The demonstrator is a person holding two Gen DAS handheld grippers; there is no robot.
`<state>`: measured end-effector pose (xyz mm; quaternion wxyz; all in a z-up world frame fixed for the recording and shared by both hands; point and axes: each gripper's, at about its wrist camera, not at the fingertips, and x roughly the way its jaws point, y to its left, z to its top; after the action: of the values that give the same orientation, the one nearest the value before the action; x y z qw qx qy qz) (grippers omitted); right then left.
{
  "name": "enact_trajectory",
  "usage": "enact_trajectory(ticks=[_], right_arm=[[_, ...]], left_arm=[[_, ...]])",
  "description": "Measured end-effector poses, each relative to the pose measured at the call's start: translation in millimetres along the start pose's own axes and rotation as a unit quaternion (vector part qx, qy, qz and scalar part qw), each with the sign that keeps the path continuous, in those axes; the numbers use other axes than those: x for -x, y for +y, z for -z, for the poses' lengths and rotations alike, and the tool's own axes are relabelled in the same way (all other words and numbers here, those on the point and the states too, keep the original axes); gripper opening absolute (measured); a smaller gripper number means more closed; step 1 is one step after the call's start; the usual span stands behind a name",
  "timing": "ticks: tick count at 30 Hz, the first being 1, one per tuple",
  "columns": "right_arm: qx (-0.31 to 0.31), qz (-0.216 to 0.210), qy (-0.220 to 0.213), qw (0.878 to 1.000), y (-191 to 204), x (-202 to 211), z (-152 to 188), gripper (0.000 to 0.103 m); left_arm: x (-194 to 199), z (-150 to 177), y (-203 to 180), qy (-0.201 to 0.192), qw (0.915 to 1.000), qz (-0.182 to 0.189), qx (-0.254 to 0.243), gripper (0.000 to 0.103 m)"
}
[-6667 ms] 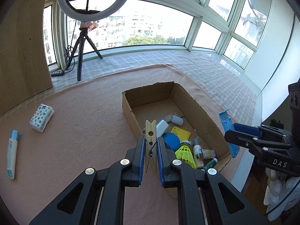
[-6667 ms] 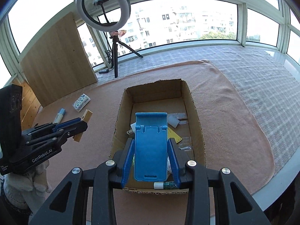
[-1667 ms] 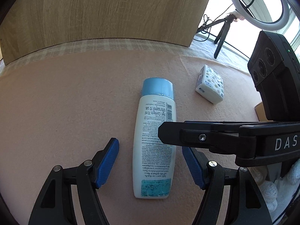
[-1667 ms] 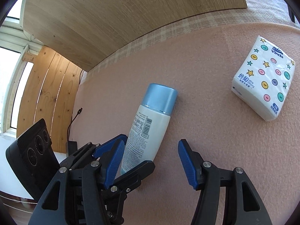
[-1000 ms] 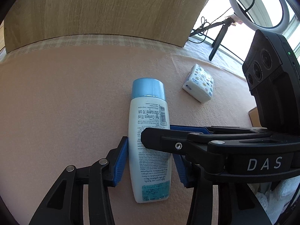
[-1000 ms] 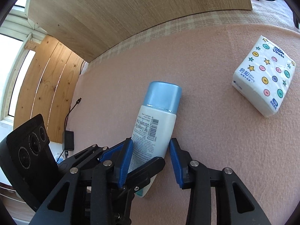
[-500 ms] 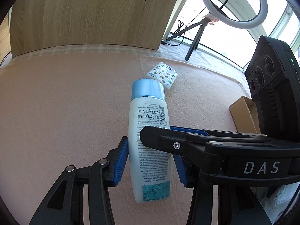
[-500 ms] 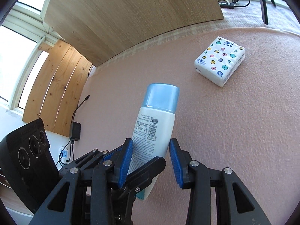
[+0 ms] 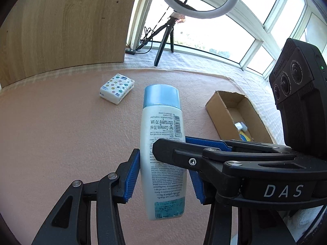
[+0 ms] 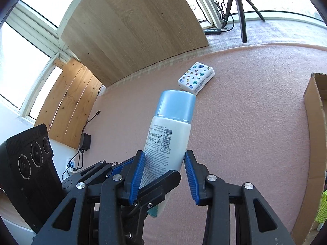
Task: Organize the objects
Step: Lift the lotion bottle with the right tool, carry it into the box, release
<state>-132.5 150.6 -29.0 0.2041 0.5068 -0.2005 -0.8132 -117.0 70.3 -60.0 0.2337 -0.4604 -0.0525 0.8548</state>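
A white lotion bottle (image 9: 161,134) with a light blue cap is held in the air above the pink mat, cap pointing away. My left gripper (image 9: 163,177) is shut on its lower body. My right gripper (image 10: 164,173) is shut on the same bottle (image 10: 169,130) from the right, its fingers (image 9: 206,143) crossing over the left one. The open cardboard box (image 9: 235,112) with small items inside lies ahead to the right. A white tissue pack (image 9: 117,87) with coloured dots lies on the mat beyond the bottle; it also shows in the right wrist view (image 10: 197,77).
A wooden board (image 9: 67,26) leans at the back left. A ring light on a tripod (image 9: 173,26) and a power strip (image 10: 212,31) stand by the windows. The box's near wall (image 10: 315,143) is at the right. Cables and a charger (image 10: 84,140) lie left of the mat.
Both grippers closed on the bottle about a second ago and have lifted it off the mat. The view has swung right, bringing the cardboard box into sight.
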Motion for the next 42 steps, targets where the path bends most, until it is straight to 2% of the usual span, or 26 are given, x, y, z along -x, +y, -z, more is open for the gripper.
enact_trajectory(ticks=[11,18,31,42], right_arm=[[-0.042,0.032,-0.052,0.997,-55,70,20,0.037],[-0.066,0.049,-0.074,0.994,-94,100,24,0.037],[-0.084,0.076,-0.090,0.989,-145,128,18,0.037],[-0.092,0.096,-0.089,0.987,-181,137,9,0.037]], left_arm=[[-26,-7,-91,0.013,0.9971,0.043,-0.060,0.050],[-44,-11,-137,0.021,0.9937,0.064,-0.090,0.050],[-83,-24,-195,0.036,0.9891,0.078,-0.120,0.050],[-119,-35,-226,0.048,0.9870,0.083,-0.130,0.050]])
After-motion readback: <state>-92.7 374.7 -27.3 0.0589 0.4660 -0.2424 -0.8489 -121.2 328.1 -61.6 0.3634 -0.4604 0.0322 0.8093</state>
